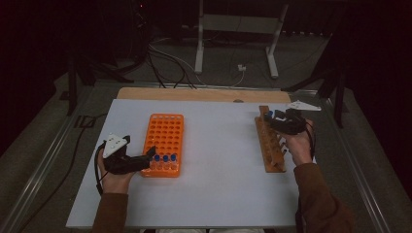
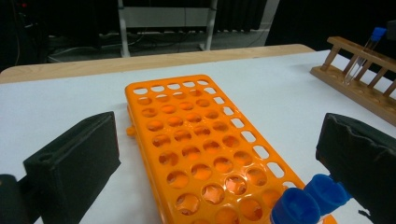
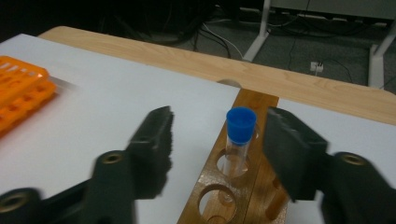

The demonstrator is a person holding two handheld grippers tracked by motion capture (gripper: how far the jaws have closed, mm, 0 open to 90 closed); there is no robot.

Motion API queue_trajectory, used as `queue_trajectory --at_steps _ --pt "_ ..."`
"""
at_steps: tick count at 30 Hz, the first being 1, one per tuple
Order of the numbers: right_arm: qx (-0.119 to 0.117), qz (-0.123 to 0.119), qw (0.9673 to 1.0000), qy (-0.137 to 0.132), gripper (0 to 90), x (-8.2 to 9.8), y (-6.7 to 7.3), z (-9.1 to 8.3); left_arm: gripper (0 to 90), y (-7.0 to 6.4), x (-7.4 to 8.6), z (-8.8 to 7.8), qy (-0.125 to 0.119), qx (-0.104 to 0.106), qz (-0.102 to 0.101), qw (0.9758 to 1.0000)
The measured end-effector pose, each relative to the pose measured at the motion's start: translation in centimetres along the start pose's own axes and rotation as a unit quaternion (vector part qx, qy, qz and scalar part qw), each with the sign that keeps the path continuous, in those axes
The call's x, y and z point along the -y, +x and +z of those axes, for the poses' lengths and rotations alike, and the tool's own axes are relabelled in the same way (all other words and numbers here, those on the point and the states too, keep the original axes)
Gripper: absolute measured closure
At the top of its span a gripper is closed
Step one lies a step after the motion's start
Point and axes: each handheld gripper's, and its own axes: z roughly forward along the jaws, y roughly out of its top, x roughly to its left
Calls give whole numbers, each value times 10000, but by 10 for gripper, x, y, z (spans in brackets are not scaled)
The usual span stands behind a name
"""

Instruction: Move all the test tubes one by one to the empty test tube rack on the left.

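At the right of the high view, the right gripper (image 1: 275,117) is held over the far end of the wooden rack (image 1: 270,145). Its jaws are seen apart in its own view, either side of a blue-capped tube (image 3: 239,140) standing in a hole, pads not touching. At lower left, the left gripper (image 1: 148,156) is held wide open at the near end of the orange rack (image 1: 164,141), beside capped tubes (image 2: 309,200).
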Motion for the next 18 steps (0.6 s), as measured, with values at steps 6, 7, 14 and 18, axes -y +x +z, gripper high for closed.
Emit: queue_trajectory --at_steps 6,7,14,18 --pt "104 158 9995 236 607 7 -5 17 5 1 0 -1 -21 -1 -23 10000" --pt "108 130 9995 282 637 8 -5 20 5 2 1 -1 -17 0 -35 10000" --pt "220 76 9989 401 745 8 -6 22 5 2 1 0 -7 14 -58 10000" --pt "185 52 9989 429 750 8 -9 23 5 2 2 0 16 25 -51 10000"
